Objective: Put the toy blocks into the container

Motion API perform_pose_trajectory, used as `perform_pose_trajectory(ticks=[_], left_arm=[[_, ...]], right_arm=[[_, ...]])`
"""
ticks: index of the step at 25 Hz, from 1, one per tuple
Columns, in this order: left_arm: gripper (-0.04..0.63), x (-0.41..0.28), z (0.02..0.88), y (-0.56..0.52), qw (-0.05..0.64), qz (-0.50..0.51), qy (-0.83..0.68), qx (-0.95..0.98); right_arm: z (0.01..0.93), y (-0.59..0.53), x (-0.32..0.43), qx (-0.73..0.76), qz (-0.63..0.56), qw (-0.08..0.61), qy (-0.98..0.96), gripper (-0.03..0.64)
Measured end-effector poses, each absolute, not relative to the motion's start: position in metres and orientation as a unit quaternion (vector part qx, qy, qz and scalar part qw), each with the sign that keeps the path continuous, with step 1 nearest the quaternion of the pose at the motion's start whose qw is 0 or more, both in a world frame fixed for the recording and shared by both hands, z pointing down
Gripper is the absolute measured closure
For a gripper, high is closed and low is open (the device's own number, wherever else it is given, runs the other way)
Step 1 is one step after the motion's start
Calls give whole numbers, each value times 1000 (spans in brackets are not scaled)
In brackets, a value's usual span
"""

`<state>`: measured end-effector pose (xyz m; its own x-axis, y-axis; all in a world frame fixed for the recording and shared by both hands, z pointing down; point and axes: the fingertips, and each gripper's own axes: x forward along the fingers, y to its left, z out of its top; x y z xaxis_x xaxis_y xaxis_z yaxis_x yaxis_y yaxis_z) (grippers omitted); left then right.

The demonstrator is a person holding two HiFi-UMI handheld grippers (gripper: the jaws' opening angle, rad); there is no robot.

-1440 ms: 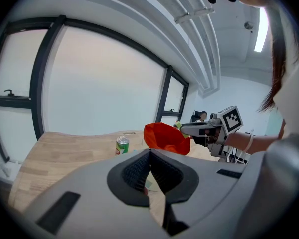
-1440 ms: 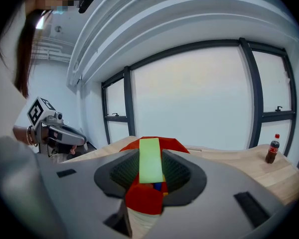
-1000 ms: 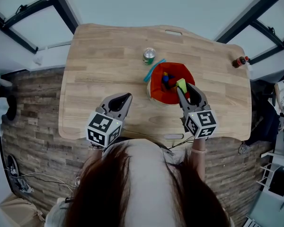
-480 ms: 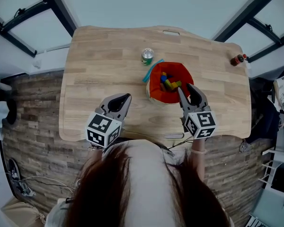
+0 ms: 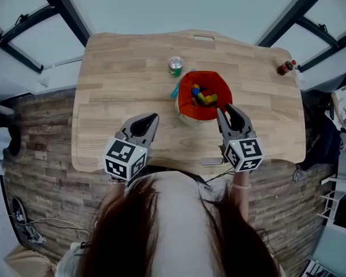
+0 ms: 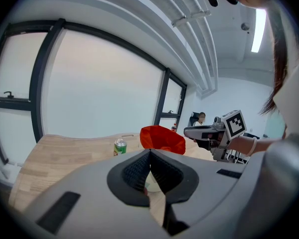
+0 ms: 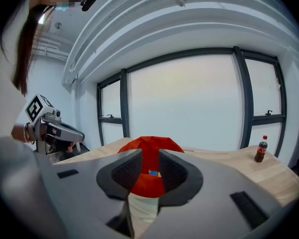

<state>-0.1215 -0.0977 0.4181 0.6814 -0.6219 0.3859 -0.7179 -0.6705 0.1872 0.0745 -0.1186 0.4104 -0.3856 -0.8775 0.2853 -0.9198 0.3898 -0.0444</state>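
An orange container (image 5: 185,98) stands on the wooden table (image 5: 118,79), with several coloured toy blocks (image 5: 203,97) inside it. My right gripper (image 5: 225,110) hovers just near-right of the container. Its jaws have just been closing but stand apart, with nothing between them. Through that gap in the right gripper view (image 7: 150,154) I see the container (image 7: 152,141) and a blue and yellow block (image 7: 153,173). My left gripper (image 5: 151,119) hangs over the table's near edge, left of the container, shut and empty (image 6: 149,152). The container (image 6: 162,138) shows past its tips.
A green can (image 5: 175,66) stands behind the container, and a blue stick (image 5: 176,89) lies against the container's left side. A small bottle (image 5: 285,68) sits at the table's far right corner. A person sits in the distance in the left gripper view.
A second ago the right gripper held a yellow-green block over the container. The block now lies in the container, and the right gripper has drawn back towards me. The left gripper stayed put.
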Motion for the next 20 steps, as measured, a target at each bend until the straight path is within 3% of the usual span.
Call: perform_pose_trajectory(ticks=[6,20], left_arm=[[586,-114,419,-84,164,152,-368,903],[586,-92,418,-53,159,154,-367,903]], right_arm=[[407,-102,82,551,94,100,-823,546],[411,-67,102,556,102,87,-821,571]])
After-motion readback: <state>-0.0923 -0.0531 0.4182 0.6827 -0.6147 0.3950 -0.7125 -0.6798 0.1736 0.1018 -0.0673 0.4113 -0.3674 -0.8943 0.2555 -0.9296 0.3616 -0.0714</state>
